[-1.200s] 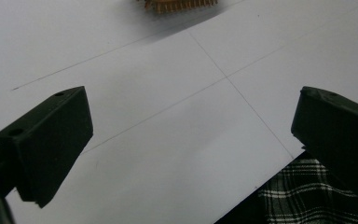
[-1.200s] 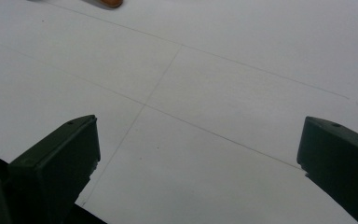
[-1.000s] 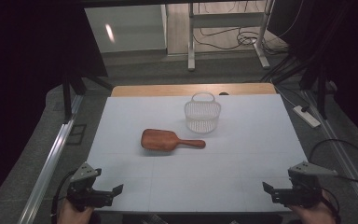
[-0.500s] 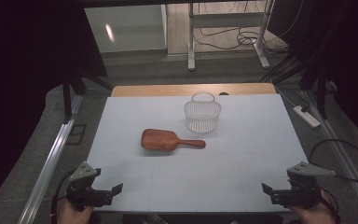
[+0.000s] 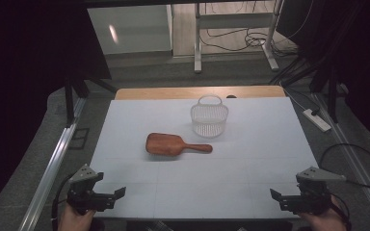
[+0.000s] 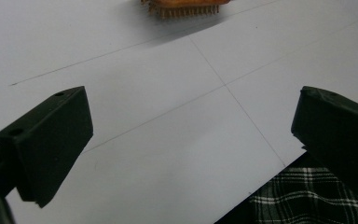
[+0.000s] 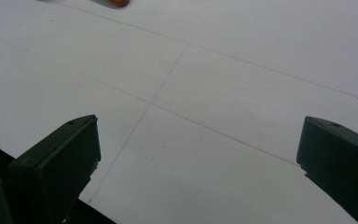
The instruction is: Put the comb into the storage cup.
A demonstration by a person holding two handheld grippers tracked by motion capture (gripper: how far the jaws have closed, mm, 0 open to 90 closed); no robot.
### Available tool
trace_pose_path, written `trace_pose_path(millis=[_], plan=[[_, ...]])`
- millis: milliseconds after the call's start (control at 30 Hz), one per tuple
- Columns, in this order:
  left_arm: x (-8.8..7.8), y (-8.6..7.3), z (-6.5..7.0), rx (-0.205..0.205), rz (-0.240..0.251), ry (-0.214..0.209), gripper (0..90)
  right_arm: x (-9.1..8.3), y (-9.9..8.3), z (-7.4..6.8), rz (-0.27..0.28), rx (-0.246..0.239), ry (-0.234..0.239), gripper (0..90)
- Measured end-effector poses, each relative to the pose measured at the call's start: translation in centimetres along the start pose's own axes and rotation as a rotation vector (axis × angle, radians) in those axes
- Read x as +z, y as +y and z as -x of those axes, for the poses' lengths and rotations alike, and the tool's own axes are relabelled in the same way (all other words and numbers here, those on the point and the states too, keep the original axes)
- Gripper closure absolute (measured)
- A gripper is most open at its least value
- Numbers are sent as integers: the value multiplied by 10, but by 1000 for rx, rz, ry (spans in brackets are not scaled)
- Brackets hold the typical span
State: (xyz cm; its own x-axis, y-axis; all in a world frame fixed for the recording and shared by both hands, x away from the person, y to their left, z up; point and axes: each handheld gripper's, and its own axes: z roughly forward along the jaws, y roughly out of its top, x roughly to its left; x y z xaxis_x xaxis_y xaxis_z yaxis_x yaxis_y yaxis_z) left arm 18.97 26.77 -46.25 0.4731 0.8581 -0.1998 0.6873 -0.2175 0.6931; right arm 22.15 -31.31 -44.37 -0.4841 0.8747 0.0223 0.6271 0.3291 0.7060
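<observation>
Two tools — left tool (image 5: 118, 195), right tool (image 5: 275, 196) — jaws wide, well short of the wooden brush (image 5: 176, 144).

Room's looking pretty dim, with light falling mostly on the white worktop (image 5: 250, 173) while everything around it is sinking into black. Up close, both claws are showing soft and slightly blurry, casting hardly any shadows.
</observation>
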Motion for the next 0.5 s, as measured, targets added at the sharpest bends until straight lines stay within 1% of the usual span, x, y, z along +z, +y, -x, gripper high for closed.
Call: trace_pose_path(millis=[233,300,400,500], plan=[[3,6,3,16,-13,14,0,1,0,0,-5,-1,4,0],[5,9,4,31,-19,26,0,0,0,0,-1,-1,3,0],[7,11,4,42,-28,17,0,0,0,0,1,0,2,0],[11,15,5,55,-49,-4,0,0,0,0,2,-4,3,0]])
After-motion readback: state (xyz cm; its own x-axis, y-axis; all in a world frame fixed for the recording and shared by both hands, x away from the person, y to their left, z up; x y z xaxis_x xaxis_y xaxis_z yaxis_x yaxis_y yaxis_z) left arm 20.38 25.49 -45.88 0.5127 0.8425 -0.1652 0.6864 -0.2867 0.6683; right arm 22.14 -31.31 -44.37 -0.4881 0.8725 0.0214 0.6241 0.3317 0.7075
